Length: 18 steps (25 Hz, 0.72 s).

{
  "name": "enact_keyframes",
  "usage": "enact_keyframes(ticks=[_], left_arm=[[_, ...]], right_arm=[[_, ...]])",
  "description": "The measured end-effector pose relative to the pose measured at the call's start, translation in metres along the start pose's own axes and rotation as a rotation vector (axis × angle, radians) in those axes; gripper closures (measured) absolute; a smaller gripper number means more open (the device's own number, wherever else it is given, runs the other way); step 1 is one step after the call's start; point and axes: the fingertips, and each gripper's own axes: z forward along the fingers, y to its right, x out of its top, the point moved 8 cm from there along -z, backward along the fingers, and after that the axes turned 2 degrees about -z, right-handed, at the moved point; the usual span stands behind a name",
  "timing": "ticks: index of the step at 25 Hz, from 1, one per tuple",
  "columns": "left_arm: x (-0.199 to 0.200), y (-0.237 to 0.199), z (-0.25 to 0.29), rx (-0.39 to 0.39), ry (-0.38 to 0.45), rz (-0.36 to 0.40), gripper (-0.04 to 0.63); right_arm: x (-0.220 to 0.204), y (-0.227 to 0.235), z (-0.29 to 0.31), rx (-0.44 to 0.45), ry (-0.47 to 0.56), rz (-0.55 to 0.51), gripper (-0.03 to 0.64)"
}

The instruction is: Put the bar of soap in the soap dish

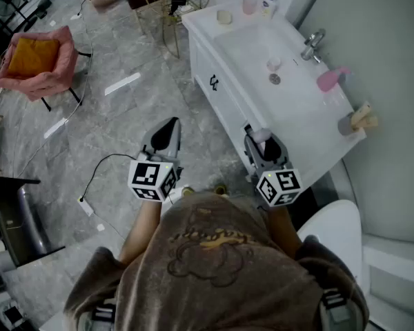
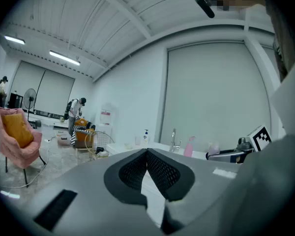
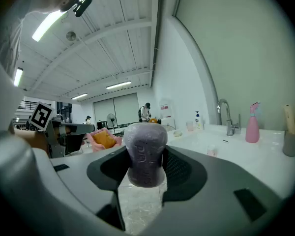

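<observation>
A purple-grey bar of soap with embossed letters stands upright between the jaws of my right gripper, which is shut on it. From the head view, the right gripper hangs at the front edge of the white vanity, and the soap shows pale at its tip. A small cream dish sits at the counter's far left corner. My left gripper hovers over the floor left of the vanity. Its jaws meet at the tips with nothing between them, so the left gripper is shut.
The basin holds a small pink cup. A faucet, a pink spray bottle and a grey cup stand along the wall. A pump bottle is at the far end. A toilet stands at my right, a pink chair far left.
</observation>
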Motion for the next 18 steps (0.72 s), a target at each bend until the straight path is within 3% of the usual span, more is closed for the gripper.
enact_keyframes(ticks=[18], left_arm=[[-0.002, -0.032, -0.003, -0.07, -0.008, 0.016, 0.591]], right_arm=[[-0.007, -0.025, 0.019, -0.011, 0.029, 0.05, 0.407]])
